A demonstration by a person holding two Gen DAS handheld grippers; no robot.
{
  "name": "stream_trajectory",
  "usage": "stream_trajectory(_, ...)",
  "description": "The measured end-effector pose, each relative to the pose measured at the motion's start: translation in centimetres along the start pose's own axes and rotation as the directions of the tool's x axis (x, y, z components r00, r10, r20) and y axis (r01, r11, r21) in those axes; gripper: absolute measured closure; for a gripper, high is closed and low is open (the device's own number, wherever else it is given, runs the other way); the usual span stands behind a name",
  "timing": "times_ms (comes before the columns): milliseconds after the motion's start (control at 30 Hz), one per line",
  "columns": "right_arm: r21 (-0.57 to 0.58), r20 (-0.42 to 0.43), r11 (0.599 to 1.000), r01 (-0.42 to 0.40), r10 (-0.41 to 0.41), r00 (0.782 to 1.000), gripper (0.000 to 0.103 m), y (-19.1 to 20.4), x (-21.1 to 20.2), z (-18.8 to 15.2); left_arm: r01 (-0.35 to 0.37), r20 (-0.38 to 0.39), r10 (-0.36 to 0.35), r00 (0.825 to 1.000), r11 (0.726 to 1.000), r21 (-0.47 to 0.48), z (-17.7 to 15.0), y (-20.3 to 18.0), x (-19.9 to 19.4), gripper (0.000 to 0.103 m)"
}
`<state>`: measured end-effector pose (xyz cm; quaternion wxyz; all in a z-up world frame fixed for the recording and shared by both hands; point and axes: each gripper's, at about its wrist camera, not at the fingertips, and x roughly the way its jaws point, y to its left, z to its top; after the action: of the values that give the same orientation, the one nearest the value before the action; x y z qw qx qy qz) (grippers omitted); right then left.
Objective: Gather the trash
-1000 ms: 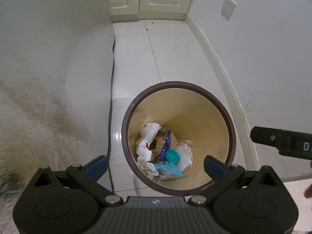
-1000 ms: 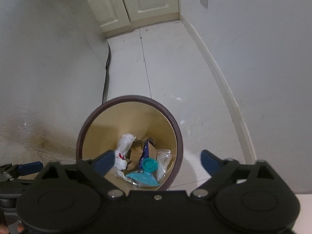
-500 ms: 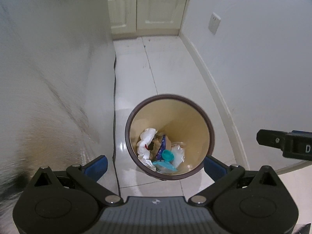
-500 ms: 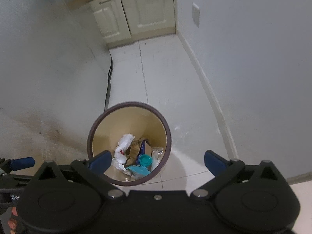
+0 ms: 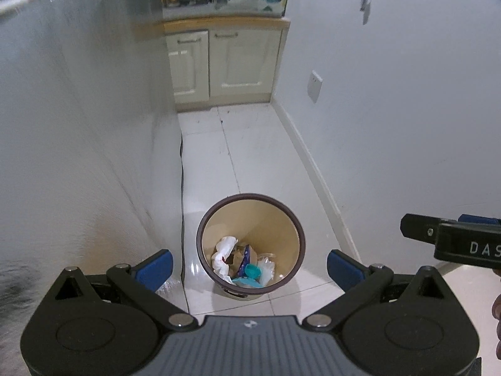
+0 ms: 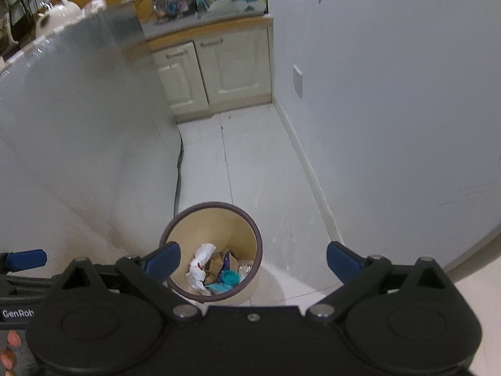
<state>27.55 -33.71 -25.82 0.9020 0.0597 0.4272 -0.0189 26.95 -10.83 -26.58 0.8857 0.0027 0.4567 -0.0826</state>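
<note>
Both tools hung well above the floor with nothing between their blue-padded fingers: the left tool [image 5: 250, 264] was spread wide, and the right tool [image 6: 253, 258] likewise gaped empty. Below them the round tan wastebasket with a dark brown rim [image 5: 296, 238] stood on the white tiled floor [image 5: 250, 163], near the grey panel [image 5: 78, 144] on the left. Inside lay the trash: crumpled white tissue [image 5: 223, 255], a teal bottle cap [image 5: 252, 271], a clear plastic wrapper [image 5: 268, 261]. Farther off, cream cabinet doors [image 5: 224, 62] closed the corridor's far end.
</note>
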Motion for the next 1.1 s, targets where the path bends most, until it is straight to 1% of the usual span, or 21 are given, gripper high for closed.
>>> stream_trajectory(167, 0.000, 0.055, 1.000, -0.004, 0.004, 0.998, 0.002, 0.0, -4.2, 0.1, -0.012, 0.043, 0.012, 0.999, 1.000, 0.004, 0.1, -0.7, -4.3, 0.000)
stream_trajectory(300, 0.007, 0.085, 1.000, -0.005, 0.005, 0.996, 0.002, 0.3, -7.2, 0.0, 0.001, 0.081, -0.001, 0.997, 1.000, -0.005, 0.1, -0.8, -7.6, 0.000)
stream_trajectory(400, 0.002, 0.106, 1.000, -0.006, 0.006, 0.994, 0.002, 0.8, -9.5, 0.0, 0.007, 0.108, -0.006, 0.994, 1.000, -0.007, 0.0, -0.7, -10.1, 0.000)
stream_trajectory(533, -0.004, 0.143, 1.000, -0.009, 0.009, 0.990, 0.002, 1.5, -12.3, -0.1, -0.008, 0.140, 0.010, 0.990, 1.000, -0.011, -0.3, -0.4, -13.0, 0.000)
stream_trajectory(633, -0.004, 0.165, 1.000, -0.018, 0.019, 0.986, 0.002, 2.0, -14.1, -0.4, -0.007, 0.164, 0.009, 0.986, 1.000, -0.014, -0.6, 0.0, -15.0, 0.000)
stream_trajectory(767, -0.007, 0.187, 1.000, -0.022, 0.023, 0.982, 0.002, 2.8, -16.2, -0.8, -0.036, 0.196, 0.035, 0.980, 0.999, -0.002, -1.0, 0.3, -17.8, 0.000)
stream_trajectory(833, -0.009, 0.197, 1.000, -0.020, 0.021, 0.980, 0.002, 3.1, -17.1, -1.0, -0.035, 0.217, 0.035, 0.975, 0.999, -0.002, -1.4, 0.7, -19.3, 0.000)
stream_trajectory(1000, -0.031, 0.221, 0.999, -0.006, 0.013, 0.975, 0.002, 4.0, -19.6, -1.7, -0.042, 0.256, 0.049, 0.966, 0.999, -0.031, -2.4, 2.0, -22.2, 0.000)
stream_trajectory(1100, -0.046, 0.237, 0.999, -0.005, 0.016, 0.971, 0.002, 4.6, -21.1, -2.0, -0.075, 0.265, 0.087, 0.960, 0.996, -0.055, -2.9, 2.7, -23.7, 0.000)
